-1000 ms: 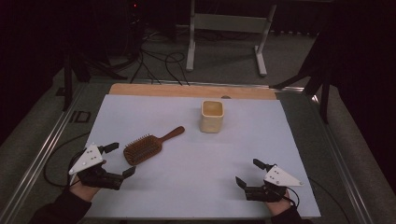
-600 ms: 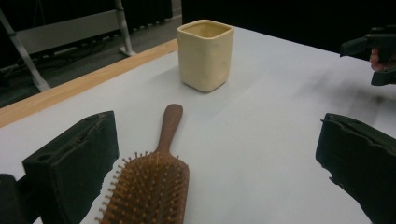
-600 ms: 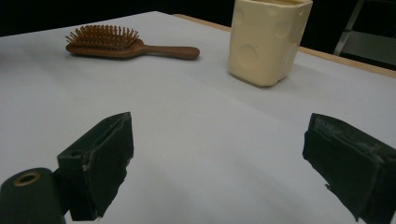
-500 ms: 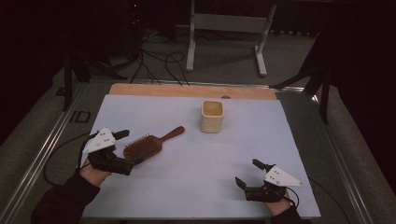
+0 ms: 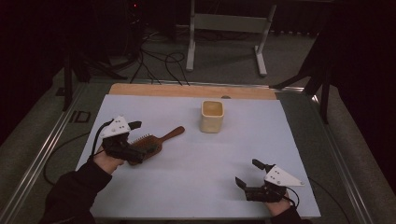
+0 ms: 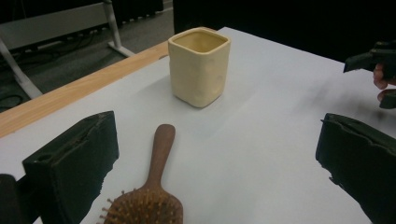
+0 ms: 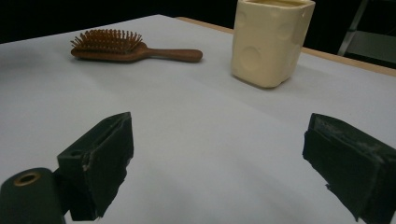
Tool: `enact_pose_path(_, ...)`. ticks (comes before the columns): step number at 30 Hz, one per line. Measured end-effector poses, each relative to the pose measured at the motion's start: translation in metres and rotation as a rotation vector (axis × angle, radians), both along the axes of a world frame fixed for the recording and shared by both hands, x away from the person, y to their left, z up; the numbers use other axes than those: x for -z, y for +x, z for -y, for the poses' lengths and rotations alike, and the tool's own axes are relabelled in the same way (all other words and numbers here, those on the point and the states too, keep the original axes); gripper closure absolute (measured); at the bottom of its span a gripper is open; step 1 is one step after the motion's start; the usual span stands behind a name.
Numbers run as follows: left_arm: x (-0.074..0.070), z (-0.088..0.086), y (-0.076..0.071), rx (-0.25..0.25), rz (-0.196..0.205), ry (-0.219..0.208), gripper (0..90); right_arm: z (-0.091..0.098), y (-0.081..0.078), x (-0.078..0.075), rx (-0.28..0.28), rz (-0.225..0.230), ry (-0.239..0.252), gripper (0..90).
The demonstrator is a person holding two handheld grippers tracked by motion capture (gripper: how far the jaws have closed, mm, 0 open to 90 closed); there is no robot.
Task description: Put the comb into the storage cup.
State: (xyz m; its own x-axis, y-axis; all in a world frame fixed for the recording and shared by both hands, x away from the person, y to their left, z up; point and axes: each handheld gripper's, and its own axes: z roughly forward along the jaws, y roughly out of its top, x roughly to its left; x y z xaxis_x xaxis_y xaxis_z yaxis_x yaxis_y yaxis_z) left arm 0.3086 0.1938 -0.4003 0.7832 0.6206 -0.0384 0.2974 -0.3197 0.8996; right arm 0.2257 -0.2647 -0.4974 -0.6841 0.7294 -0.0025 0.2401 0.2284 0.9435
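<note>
left gripper (image 5: pixel 140 140) at the head of the wooden hairbrush (image 5: pixel 152 142), jaws spread wide, one on each side of the bristle end, nothing gripped. brush lies flat on the white table sheet (image 5: pixel 187 186), bristles up, handle pointing toward the cream square cup (image 5: pixel 212 116), which stands upright, apart from the handle tip. right gripper (image 5: pixel 247 175) low at the near right edge, jaws wide, empty, well apart from brush and cup.
</note>
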Motion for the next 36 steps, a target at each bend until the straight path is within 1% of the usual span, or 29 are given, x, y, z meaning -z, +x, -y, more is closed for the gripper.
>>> enact_pose_path(2,0.000,0.004,0.005,0.000,-0.004,0.007,0.1,0.000,0.000,0.000,-0.002,0.001,-0.001,8.6)
enact_pose_path(4,0.000,0.009,0.010,-0.014,-0.010,0.029,0.1,0.000,0.000,0.000,-0.007,0.000,-0.001,8.7)
enact_pose_path(5,0.000,0.009,0.010,-0.014,-0.010,0.029,0.1,0.000,0.000,0.000,-0.007,0.000,-0.001,8.7)
enact_pose_path(6,0.002,0.015,0.016,-0.024,-0.025,0.040,0.1,0.000,0.000,0.000,-0.008,0.001,0.001,8.6)
enact_pose_path(7,0.002,0.017,0.018,-0.019,-0.032,0.048,0.1,0.000,0.000,0.000,-0.008,0.001,0.000,8.7)
enact_pose_path(9,0.003,0.019,0.021,-0.016,-0.038,0.052,0.1,0.000,0.000,0.000,-0.009,0.000,0.000,8.7)
enact_pose_path(10,0.004,0.023,0.025,-0.018,-0.046,0.059,0.1,0.000,0.000,0.000,-0.011,-0.002,0.002,8.7)
enact_pose_path(11,0.004,0.023,0.025,-0.018,-0.046,0.059,0.1,0.000,0.000,0.000,-0.011,-0.002,0.002,8.7)
enact_pose_path(14,0.007,0.031,0.035,-0.018,-0.069,0.073,0.2,-0.001,0.000,0.000,-0.016,-0.003,0.004,8.7)
enact_pose_path(15,0.007,0.031,0.035,-0.018,-0.069,0.073,0.1,-0.001,0.000,0.000,-0.016,-0.003,0.004,8.7)
enact_pose_path(16,0.008,0.035,0.040,-0.022,-0.080,0.081,0.1,-0.001,0.000,0.000,-0.016,-0.003,0.005,8.7)
enact_pose_path(22,0.014,0.043,0.057,-0.039,-0.108,0.093,0.5,-0.001,-0.001,0.000,-0.016,-0.001,0.004,8.7)
enact_pose_path(23,0.016,0.045,0.060,-0.038,-0.111,0.095,1.9,-0.001,-0.001,0.000,-0.016,-0.001,0.004,8.7)
enact_pose_path(24,0.017,0.046,0.062,-0.040,-0.113,0.107,2.7,0.000,-0.001,0.000,-0.016,0.000,0.004,8.7)
enact_pose_path(25,0.017,0.046,0.062,-0.040,-0.113,0.107,3.5,0.000,-0.001,0.000,-0.016,0.000,0.004,8.7)
enact_pose_path(27,0.020,0.050,0.068,-0.046,-0.116,0.120,4.3,0.000,-0.001,0.000,-0.016,-0.001,0.006,8.7)
enact_pose_path(28,0.023,0.053,0.073,-0.053,-0.123,0.134,6.9,0.000,-0.001,0.000,-0.017,-0.003,0.007,8.7)
enact_pose_path(30,0.026,0.055,0.078,-0.058,-0.123,0.139,8.3,-0.001,0.000,0.000,-0.019,-0.002,0.007,8.7)
enact_pose_path(31,0.026,0.055,0.078,-0.058,-0.123,0.139,11.7,-0.001,0.000,0.000,-0.018,-0.001,0.005,8.7)
enact_pose_path(32,0.029,0.058,0.081,-0.058,-0.118,0.148,15.9,0.000,0.000,0.000,-0.020,-0.002,0.007,8.7)
enact_pose_path(33,0.029,0.058,0.081,-0.058,-0.118,0.148,16.1,0.000,-0.001,0.000,-0.020,-0.002,0.007,8.7)
enact_pose_path(34,0.032,0.061,0.086,-0.065,-0.131,0.164,16.1,0.000,0.000,0.000,-0.021,-0.004,0.007,8.7)
enact_pose_path(35,0.033,0.063,0.088,-0.071,-0.138,0.164,16.2,0.000,0.000,0.001,-0.022,-0.005,0.007,8.7)
enact_pose_path(36,0.035,0.065,0.090,-0.083,-0.138,0.175,16.6,0.000,0.000,0.001,-0.024,-0.003,0.006,8.8)
